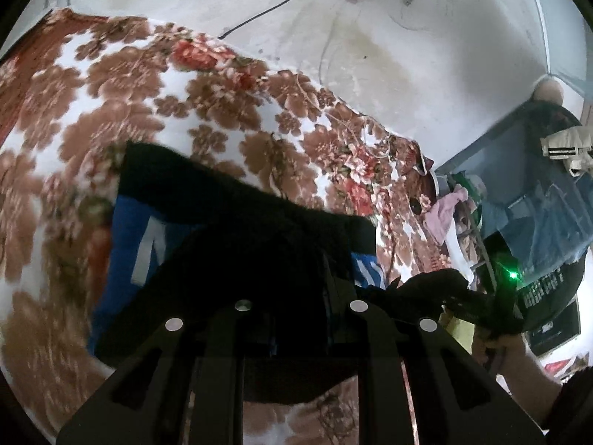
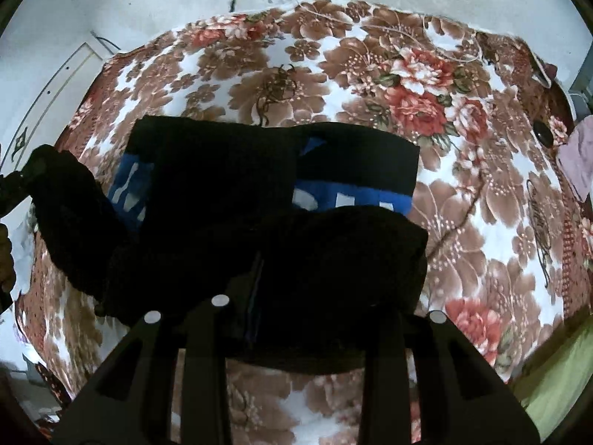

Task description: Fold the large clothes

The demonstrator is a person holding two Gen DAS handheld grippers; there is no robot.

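A large black garment (image 1: 237, 200) with a blue band and white letters (image 1: 129, 244) lies on a floral blanket (image 1: 111, 104). It also shows in the right wrist view (image 2: 229, 185), partly folded over itself. My left gripper (image 1: 300, 296) is over the near black fold; its fingertips are lost against the dark cloth. My right gripper (image 2: 292, 289) hangs over the near fold too, tips equally hidden. In the left wrist view my right gripper (image 1: 459, 289) shows at the right edge with black cloth at it. In the right wrist view my left gripper (image 2: 22, 181) holds a black sleeve (image 2: 66, 222).
The floral blanket (image 2: 426, 85) covers the bed. A white wall with a socket and black cable (image 1: 270, 7) stands behind. Clothes (image 1: 444, 211) and a blue bin (image 1: 537, 200) sit at the bed's right. A green sheet (image 2: 556, 378) lies at the lower right.
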